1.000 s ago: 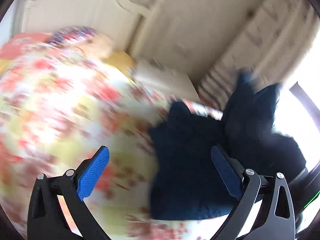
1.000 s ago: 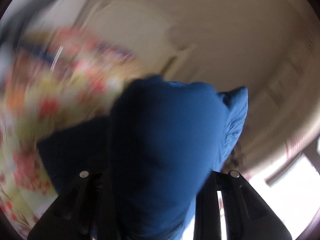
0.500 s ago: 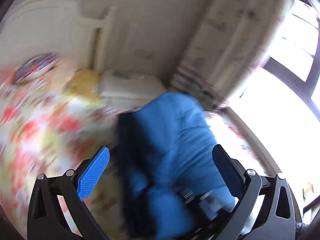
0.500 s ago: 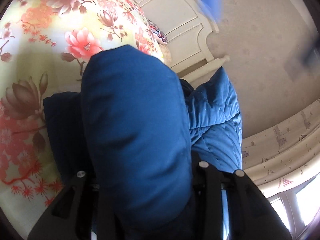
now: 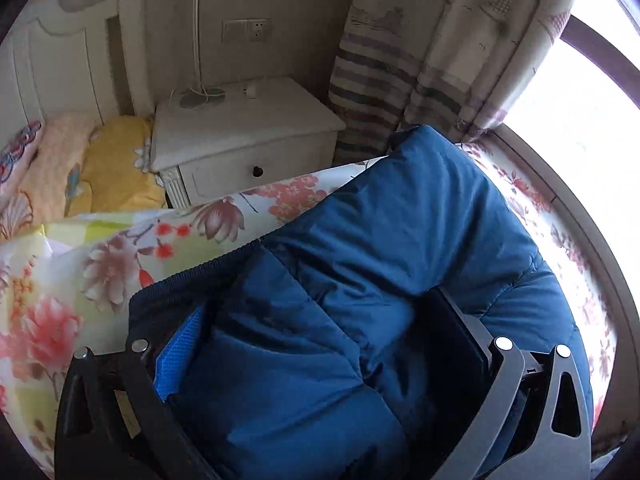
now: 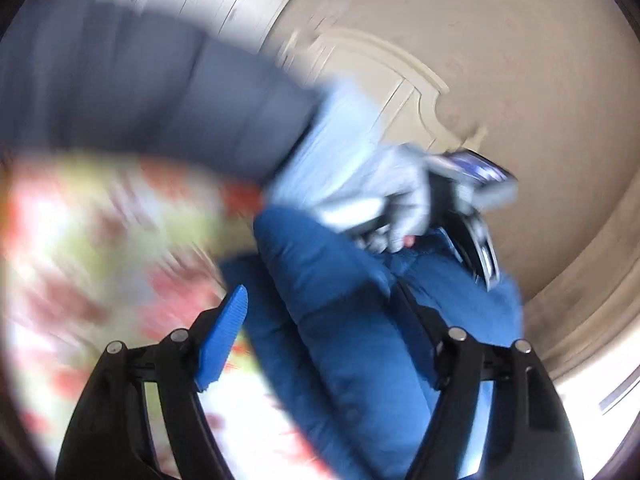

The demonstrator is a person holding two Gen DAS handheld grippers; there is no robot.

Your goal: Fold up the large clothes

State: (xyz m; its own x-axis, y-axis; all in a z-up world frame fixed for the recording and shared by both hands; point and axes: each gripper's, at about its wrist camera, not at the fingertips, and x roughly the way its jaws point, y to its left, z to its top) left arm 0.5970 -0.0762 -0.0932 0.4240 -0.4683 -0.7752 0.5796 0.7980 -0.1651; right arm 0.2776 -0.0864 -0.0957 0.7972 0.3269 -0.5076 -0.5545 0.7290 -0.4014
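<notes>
A padded blue jacket [image 5: 400, 248] lies bunched on the floral bedspread [image 5: 100, 264]. In the left wrist view my left gripper [image 5: 320, 332] has its jaws spread wide around a thick fold of the jacket, with padding bulging between the pads. In the blurred right wrist view the jacket [image 6: 352, 320] runs between the spread jaws of my right gripper [image 6: 320, 308], and the left blue pad [image 6: 224, 336] stands apart from the cloth. The gloved left hand with its gripper [image 6: 400, 200] shows beyond, on the jacket.
A white nightstand [image 5: 248, 136] with a drawer stands beyond the bed. A yellow pillow [image 5: 116, 164] lies by the white headboard [image 5: 52, 68]. A striped curtain [image 5: 420, 52] hangs by a bright window at the right.
My left gripper has moved onto the jacket and now has a fold between its jaws. My right gripper has opened, freeing the jacket it was clamping, and is swinging fast.
</notes>
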